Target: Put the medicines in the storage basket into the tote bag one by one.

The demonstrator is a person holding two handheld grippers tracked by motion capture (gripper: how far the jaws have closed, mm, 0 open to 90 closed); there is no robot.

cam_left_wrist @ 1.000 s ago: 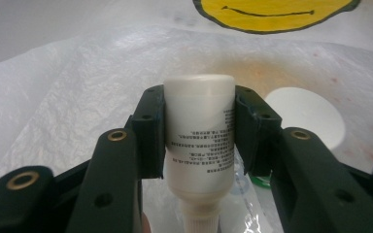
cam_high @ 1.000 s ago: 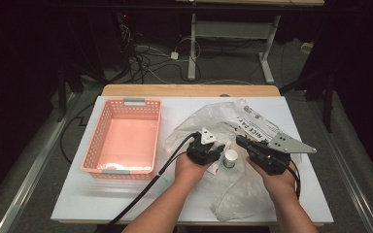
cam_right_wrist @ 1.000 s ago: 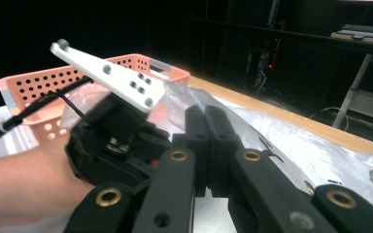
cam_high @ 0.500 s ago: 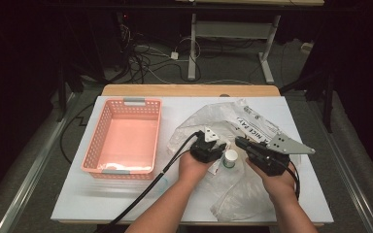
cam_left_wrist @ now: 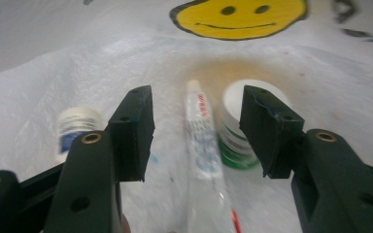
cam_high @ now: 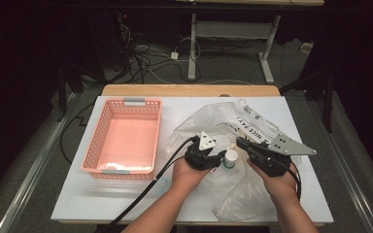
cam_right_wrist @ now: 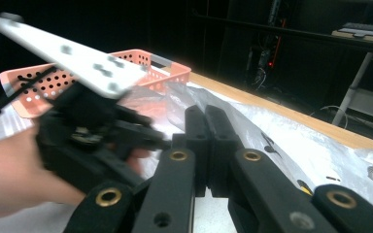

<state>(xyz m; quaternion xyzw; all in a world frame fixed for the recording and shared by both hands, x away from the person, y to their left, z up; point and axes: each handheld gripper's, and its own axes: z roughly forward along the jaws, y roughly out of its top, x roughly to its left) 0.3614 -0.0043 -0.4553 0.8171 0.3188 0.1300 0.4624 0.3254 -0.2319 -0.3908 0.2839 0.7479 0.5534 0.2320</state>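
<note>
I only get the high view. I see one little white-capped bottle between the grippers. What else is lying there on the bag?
Observer: A thin tube lies between the open jaws of the left gripper.
Operator: Any more bottles?
Observer: Yes, a blue-labelled bottle sits across the tube from the green-banded bottle.
Operator: Is the right gripper holding something?
Observer: The right gripper has its jaws shut together. I cannot tell whether they pinch any bag film.
</note>
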